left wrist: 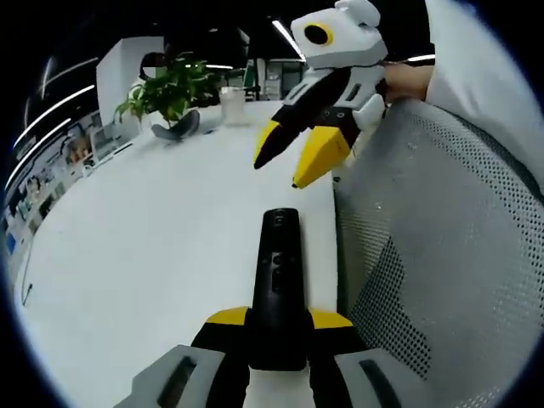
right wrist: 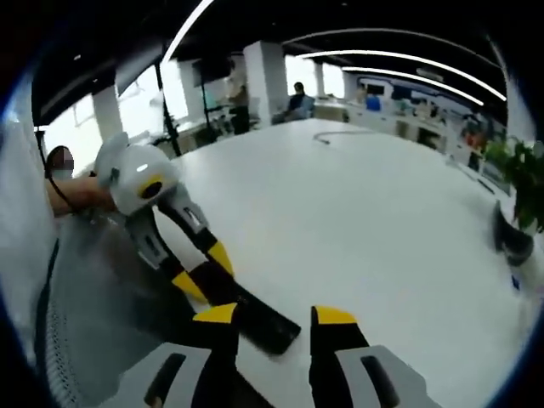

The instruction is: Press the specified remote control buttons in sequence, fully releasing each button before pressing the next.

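A black remote control (left wrist: pixel 277 272) points away from me over the white table (left wrist: pixel 153 238), and my left gripper (left wrist: pixel 279 319) is shut on its near end, yellow pads on both sides. My right gripper (left wrist: pixel 279 172) hangs beyond the remote's far end, slanting down from the upper right, with its yellow-tipped fingers apart. In the right gripper view, my right gripper (right wrist: pixel 276 316) stands open at the bottom with the remote's end (right wrist: pixel 268 327) just beyond its tips. The left gripper (right wrist: pixel 206 270) comes in from the left, holding the remote.
A grey mesh chair back (left wrist: pixel 425 255) stands close on the right of the table's edge. A potted plant (left wrist: pixel 170 89) and a clear cup (left wrist: pixel 232 104) sit at the far end. A cable (right wrist: pixel 327 136) lies far off on the table, and people (right wrist: pixel 297 98) sit in the office behind.
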Motion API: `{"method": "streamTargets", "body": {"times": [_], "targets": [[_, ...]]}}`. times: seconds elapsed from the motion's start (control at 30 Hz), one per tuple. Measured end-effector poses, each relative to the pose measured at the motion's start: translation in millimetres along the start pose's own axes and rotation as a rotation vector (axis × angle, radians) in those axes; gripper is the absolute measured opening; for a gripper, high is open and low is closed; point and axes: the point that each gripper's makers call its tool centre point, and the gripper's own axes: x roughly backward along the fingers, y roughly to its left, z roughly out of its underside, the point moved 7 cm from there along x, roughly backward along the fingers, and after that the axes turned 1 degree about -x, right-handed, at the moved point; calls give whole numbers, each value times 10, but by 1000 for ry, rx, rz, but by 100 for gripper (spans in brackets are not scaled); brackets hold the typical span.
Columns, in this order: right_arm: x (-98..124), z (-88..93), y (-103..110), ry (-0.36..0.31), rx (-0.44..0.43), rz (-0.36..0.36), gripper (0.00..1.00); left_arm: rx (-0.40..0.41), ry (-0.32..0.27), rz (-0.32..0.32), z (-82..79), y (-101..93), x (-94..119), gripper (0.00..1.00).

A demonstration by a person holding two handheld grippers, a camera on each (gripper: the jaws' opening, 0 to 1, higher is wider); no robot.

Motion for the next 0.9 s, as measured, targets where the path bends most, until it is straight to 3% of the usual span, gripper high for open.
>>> {"method": "streamTargets", "body": {"times": [0.13,0.23,0.4,0.53,0.7,0.8,0.9], "targets": [[-31,68,-82,99,123,-74,11,-31,-9,22,-4,6,0,24],[-35,90,-123,121,156,-100,0,-49,-19,31,8,3,4,24],[-82,206,-125,192,227,-195,0,-89,-32,40,3,1,0,24],[-140,314,-157,239,260,-196,0,-110,-34,40,-11,0,-3,24],[-163,303,-157,265,324,-202,0,-87,-40,44,-7,10,-6,24],[-182,265,-142,333,489,-239,0,-26,-40,42,-10,24,-26,25],[-225,220,-87,393,642,-291,0,-41,-44,51,-19,16,-40,25]]}}
